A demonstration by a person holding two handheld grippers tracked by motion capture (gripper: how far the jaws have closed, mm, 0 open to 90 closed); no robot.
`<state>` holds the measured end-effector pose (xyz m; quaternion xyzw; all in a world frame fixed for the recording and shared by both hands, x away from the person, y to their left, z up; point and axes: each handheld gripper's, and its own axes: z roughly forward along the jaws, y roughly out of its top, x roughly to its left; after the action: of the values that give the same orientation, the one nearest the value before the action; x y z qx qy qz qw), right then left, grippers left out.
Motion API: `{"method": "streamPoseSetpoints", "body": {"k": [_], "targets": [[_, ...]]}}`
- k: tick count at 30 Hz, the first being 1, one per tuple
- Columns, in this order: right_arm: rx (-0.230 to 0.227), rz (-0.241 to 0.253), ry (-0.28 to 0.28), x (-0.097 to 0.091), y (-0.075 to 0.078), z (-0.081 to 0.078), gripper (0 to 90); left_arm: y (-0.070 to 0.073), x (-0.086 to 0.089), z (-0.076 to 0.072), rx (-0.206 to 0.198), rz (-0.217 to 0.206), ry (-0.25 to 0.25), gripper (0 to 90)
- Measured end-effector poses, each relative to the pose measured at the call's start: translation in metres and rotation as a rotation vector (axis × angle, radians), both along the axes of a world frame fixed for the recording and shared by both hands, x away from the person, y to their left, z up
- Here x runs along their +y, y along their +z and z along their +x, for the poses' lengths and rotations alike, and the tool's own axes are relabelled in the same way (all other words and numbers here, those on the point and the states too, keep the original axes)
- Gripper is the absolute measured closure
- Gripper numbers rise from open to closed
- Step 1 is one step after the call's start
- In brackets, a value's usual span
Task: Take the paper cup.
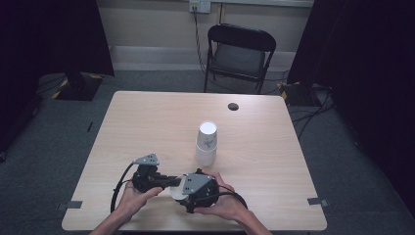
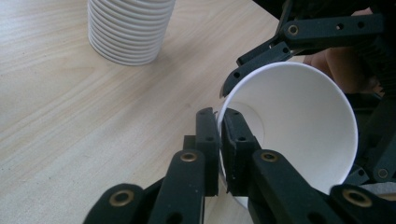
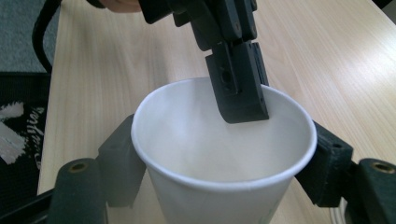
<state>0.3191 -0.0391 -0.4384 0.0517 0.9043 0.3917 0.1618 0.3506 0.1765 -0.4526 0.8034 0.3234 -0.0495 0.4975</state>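
Both grippers clamp one paper cup (image 3: 224, 154) (rim pinched).

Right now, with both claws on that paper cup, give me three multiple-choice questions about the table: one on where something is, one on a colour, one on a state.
1. Where is the cup stack?
A. Near the table's middle, beyond the hands
B. On the chair
C. At the table's far left corner

2. What colour is the single cup?
A. Red
B. White
C. Blue

3. How does the left claw meet the single cup?
A. It hangs open above it
B. It grips the base from outside
C. It pinches the rim, one jaw inside and one outside

Answers: 1 A, the high view shows the stack upside down near the centre of the table. 2 B, both claw views show it white inside and out. 3 C, the left claw view shows the rim between its closed jaws, while the right claw clasps the cup's sides.
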Motion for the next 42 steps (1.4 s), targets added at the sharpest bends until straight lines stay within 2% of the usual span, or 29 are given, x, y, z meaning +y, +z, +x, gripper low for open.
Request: {"method": "streamPoseSetpoints", "body": {"k": [7,16,19,21,23,28,32,36,39,42], "targets": [[0.013,0.039,-0.042,-0.007,0.003,0.006,28.1,0.004,0.004,-0.001,-0.037,-0.012,0.027,79.2],[0.050,0.089,-0.101,-0.019,0.003,0.015,27.9,0.010,0.011,-0.002,-0.085,-0.054,0.057,73.1],[0.065,0.116,-0.122,-0.024,0.005,0.018,28.0,0.012,0.013,-0.002,-0.100,-0.061,0.085,66.7],[0.096,0.144,-0.142,-0.028,0.007,0.020,28.0,0.012,0.015,-0.001,-0.098,-0.065,0.104,62.0],[0.106,0.167,-0.159,-0.031,0.008,0.022,28.1,0.012,0.018,0.000,-0.101,-0.050,0.135,56.5],[0.108,0.188,-0.198,-0.038,0.009,0.023,28.4,0.011,0.023,0.004,-0.122,-0.012,0.205,47.7],[0.119,0.213,-0.223,-0.045,0.010,0.024,28.7,0.009,0.026,0.007,-0.154,0.035,0.229,44.0],[0.126,0.236,-0.255,-0.053,0.011,0.027,28.8,0.007,0.029,0.010,-0.190,0.100,0.245,38.7],[0.128,0.256,-0.284,-0.061,0.011,0.028,28.8,0.007,0.032,0.011,-0.192,0.126,0.258,33.5],[0.124,0.252,-0.303,-0.067,0.013,0.027,28.7,0.008,0.034,0.010,-0.188,0.145,0.259,31.5]]}}
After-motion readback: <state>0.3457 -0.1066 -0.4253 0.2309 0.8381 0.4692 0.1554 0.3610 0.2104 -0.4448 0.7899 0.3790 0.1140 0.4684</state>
